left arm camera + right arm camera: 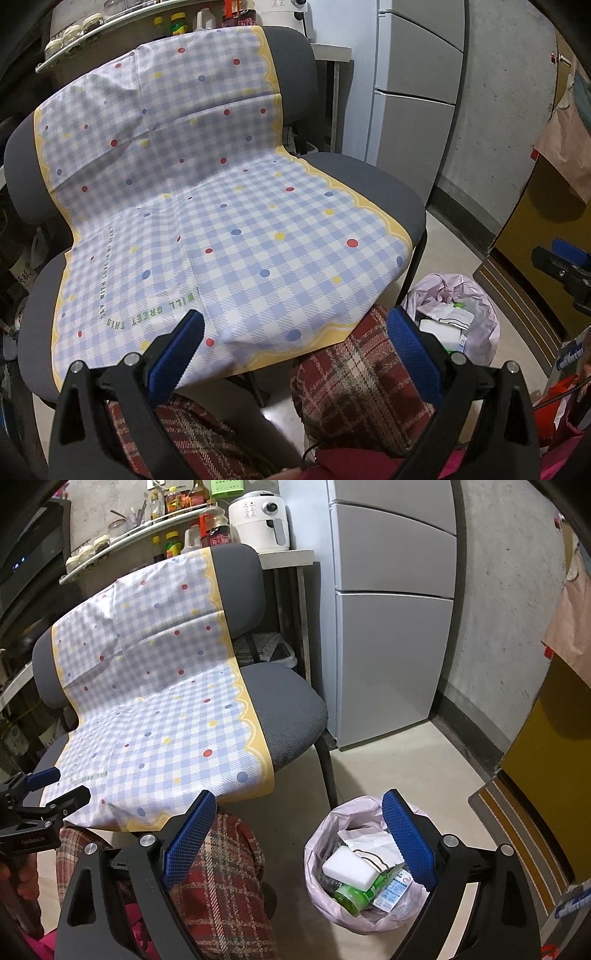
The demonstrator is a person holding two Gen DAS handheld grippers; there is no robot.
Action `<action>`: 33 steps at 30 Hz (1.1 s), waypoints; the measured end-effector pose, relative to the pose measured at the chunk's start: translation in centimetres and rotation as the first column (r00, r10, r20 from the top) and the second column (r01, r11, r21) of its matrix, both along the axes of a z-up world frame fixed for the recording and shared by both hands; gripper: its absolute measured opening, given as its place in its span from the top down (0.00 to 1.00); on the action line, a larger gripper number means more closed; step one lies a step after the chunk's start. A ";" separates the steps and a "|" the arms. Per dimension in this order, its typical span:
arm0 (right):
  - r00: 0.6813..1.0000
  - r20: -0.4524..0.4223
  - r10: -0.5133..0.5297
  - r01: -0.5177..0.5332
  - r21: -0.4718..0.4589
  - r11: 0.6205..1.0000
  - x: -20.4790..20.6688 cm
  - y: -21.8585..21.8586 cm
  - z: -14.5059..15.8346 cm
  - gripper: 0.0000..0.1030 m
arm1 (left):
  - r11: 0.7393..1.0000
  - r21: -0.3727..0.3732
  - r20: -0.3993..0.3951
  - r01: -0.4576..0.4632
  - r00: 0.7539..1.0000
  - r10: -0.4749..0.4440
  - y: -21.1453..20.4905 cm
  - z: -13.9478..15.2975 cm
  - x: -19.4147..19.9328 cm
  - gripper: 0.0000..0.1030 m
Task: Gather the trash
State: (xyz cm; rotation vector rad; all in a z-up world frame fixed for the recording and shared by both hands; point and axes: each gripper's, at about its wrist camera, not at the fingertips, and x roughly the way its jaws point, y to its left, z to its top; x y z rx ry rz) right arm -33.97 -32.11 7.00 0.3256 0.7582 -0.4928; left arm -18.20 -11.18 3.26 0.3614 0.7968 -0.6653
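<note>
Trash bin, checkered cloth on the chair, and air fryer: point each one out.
trash bin (321, 880): right wrist view, on the pink liner's left wall.
checkered cloth (236, 206): left wrist view, on the middle of the part over the seat.
air fryer (258, 520): right wrist view, on its white front.

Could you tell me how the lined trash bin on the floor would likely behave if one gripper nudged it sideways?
The trash bin looks small and holds mostly paper, a white block and a green bottle, so it is probably light and would slide or tip. Its thin pink liner would likely crumple rather than push back.
</note>
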 end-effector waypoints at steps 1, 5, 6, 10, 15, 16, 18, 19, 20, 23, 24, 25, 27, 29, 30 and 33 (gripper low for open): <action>1.000 0.000 0.000 0.000 0.000 1.000 0.0 -0.1 0.0 0.12 | 1.000 0.000 -0.001 0.000 1.000 0.000 0.1 0.0 0.0 0.07; 1.000 0.001 -0.001 0.001 -0.002 1.000 -0.1 -0.1 0.0 0.12 | 1.000 0.000 -0.003 0.001 1.000 -0.001 0.1 0.0 0.1 0.07; 1.000 0.000 -0.002 0.002 0.000 1.000 -0.1 -0.1 0.0 0.12 | 1.000 0.000 -0.004 0.000 1.000 0.000 0.1 0.0 0.1 0.07; 1.000 -0.001 -0.006 0.006 0.003 1.000 -0.1 -0.3 0.0 0.12 | 1.000 0.001 -0.006 0.001 1.000 -0.001 0.2 0.0 0.2 0.07; 1.000 -0.001 -0.004 0.004 0.004 1.000 -0.1 -0.4 -0.1 0.12 | 1.000 0.001 -0.007 0.003 1.000 -0.003 0.2 0.0 0.3 0.07; 1.000 -0.002 -0.004 0.004 0.005 1.000 -0.1 -0.4 -0.1 0.12 | 1.000 0.001 -0.007 0.002 1.000 -0.002 0.2 0.0 0.3 0.07; 1.000 -0.001 -0.006 0.006 0.006 1.000 -0.1 -0.3 -0.1 0.12 | 1.000 0.001 -0.006 0.002 1.000 -0.002 0.2 0.0 0.3 0.07; 1.000 -0.001 -0.004 0.004 0.004 1.000 -0.1 -0.3 -0.1 0.12 | 1.000 0.001 -0.006 0.002 1.000 -0.002 0.2 0.0 0.3 0.07; 1.000 0.000 -0.004 0.004 0.002 1.000 -0.1 -0.4 -0.1 0.12 | 1.000 0.002 -0.005 0.001 1.000 -0.001 0.2 0.0 0.3 0.07; 1.000 -0.001 -0.004 0.004 0.003 1.000 -0.1 -0.4 -0.1 0.12 | 1.000 0.003 -0.006 -0.002 1.000 0.002 0.2 -0.1 0.3 0.07; 1.000 0.000 -0.004 0.004 0.004 1.000 -0.1 -0.4 -0.1 0.12 | 1.000 0.003 -0.006 -0.003 1.000 0.003 0.2 -0.1 0.3 0.07; 1.000 0.000 -0.004 0.004 0.004 1.000 -0.1 -0.4 -0.1 0.12 | 1.000 0.003 -0.007 -0.003 1.000 0.003 0.2 -0.1 0.3 0.07; 1.000 -0.001 -0.004 0.004 0.004 1.000 -0.1 -0.4 -0.1 0.12 | 1.000 0.003 -0.006 -0.002 1.000 0.002 0.2 -0.1 0.4 0.07; 1.000 -0.001 -0.004 0.004 0.005 1.000 -0.1 -0.4 -0.1 0.12 | 1.000 0.003 -0.007 -0.001 1.000 0.001 0.2 -0.1 0.4 0.07; 1.000 -0.001 -0.003 0.003 0.004 1.000 -0.1 -0.4 -0.1 0.12 | 1.000 0.003 -0.007 -0.001 1.000 0.001 0.2 -0.1 0.4 0.07; 1.000 -0.001 -0.004 0.004 0.004 1.000 -0.1 -0.4 -0.1 0.12 | 1.000 0.003 -0.007 -0.002 1.000 0.002 0.2 -0.1 0.4 0.07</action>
